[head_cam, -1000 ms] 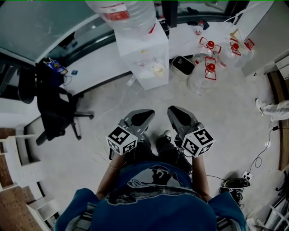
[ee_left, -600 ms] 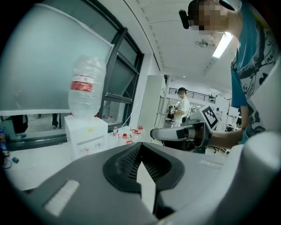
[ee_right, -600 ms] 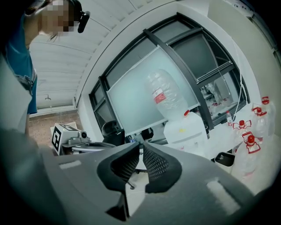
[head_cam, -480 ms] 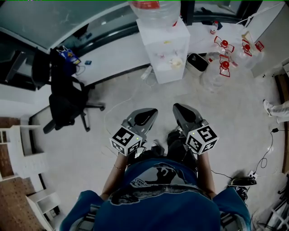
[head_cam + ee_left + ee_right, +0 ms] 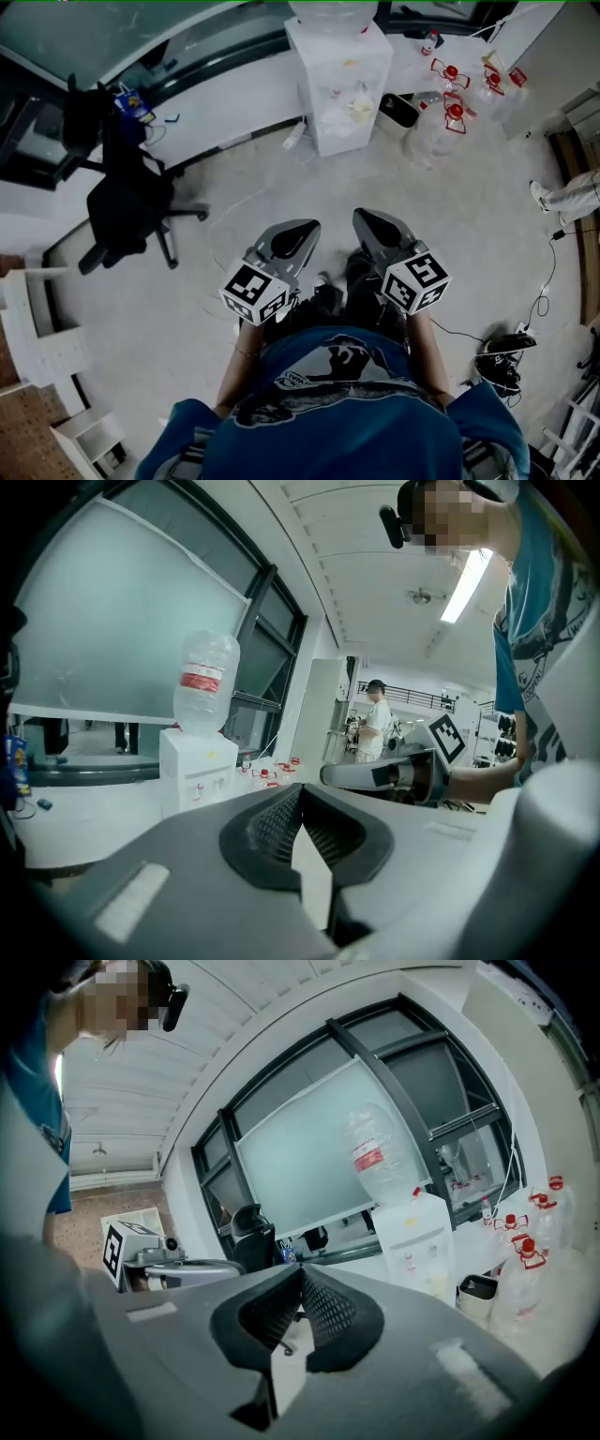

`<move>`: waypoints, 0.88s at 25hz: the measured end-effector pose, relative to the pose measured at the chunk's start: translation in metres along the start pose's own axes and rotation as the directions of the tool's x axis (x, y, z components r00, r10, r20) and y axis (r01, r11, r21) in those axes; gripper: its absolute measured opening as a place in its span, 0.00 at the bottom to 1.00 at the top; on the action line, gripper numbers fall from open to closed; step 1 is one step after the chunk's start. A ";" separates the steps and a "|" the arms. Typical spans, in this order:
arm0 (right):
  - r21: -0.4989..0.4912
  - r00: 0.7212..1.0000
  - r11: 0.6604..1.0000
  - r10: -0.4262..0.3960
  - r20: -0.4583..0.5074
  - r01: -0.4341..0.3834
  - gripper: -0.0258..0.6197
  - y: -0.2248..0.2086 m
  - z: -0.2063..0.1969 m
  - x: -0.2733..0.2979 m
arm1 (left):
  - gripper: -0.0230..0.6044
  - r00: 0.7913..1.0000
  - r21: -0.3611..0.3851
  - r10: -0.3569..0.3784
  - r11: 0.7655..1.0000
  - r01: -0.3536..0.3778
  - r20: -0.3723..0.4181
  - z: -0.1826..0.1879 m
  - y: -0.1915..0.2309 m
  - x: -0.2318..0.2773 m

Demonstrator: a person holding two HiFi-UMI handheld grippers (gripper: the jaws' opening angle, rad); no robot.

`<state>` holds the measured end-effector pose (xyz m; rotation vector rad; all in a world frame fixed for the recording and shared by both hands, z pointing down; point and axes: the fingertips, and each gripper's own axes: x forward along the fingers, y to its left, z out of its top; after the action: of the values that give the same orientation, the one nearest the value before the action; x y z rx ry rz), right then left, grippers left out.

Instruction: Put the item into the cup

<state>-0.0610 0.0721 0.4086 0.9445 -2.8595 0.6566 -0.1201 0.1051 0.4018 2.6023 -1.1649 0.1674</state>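
No cup and no item show in any view. My left gripper point(image 5: 292, 238) and right gripper point(image 5: 375, 228) are held side by side close in front of the person's blue shirt, pointing out over the pale floor. In the left gripper view the left gripper point(image 5: 300, 791) is shut, its tips touching with nothing between them. The right gripper point(image 5: 301, 1275) is also shut in its own view, tips together and empty. Each gripper shows the other's marker cube off to its side.
A white water dispenser point(image 5: 342, 80) with a bottle on top stands ahead. Next to it are a black bin point(image 5: 398, 110) and several red-capped water bottles point(image 5: 450, 112). A black office chair point(image 5: 127, 202) stands left by a long white counter point(image 5: 220, 112). Cables point(image 5: 502, 352) lie at right.
The head view has shifted, so the dispenser, bottles and chair sit higher and more to the right in the frame. Both grippers stay held before the torso.
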 end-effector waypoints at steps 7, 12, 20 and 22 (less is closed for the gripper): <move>-0.017 1.000 1.000 -0.025 0.004 0.025 0.03 0.029 -0.013 -0.019 | 0.04 0.998 0.009 -0.056 0.998 0.056 0.031 -0.006 -0.023 -0.019; -0.025 1.000 0.999 -0.023 0.007 0.023 0.04 0.042 -0.016 -0.023 | 0.04 0.996 0.015 -0.076 0.997 0.076 0.035 -0.012 -0.032 -0.029; -0.049 1.000 0.998 -0.029 -0.010 0.028 0.04 0.052 -0.021 -0.025 | 0.04 0.994 0.030 -0.097 0.995 0.095 0.042 -0.013 -0.040 -0.034; -0.049 1.000 0.998 -0.029 -0.011 0.029 0.04 0.054 -0.023 -0.027 | 0.04 0.994 0.030 -0.102 0.994 0.101 0.040 -0.014 -0.043 -0.034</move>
<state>-0.0720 0.1353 0.4038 0.9694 -2.8318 0.5855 -0.1112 0.1608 0.3986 2.6944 -1.0481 0.1103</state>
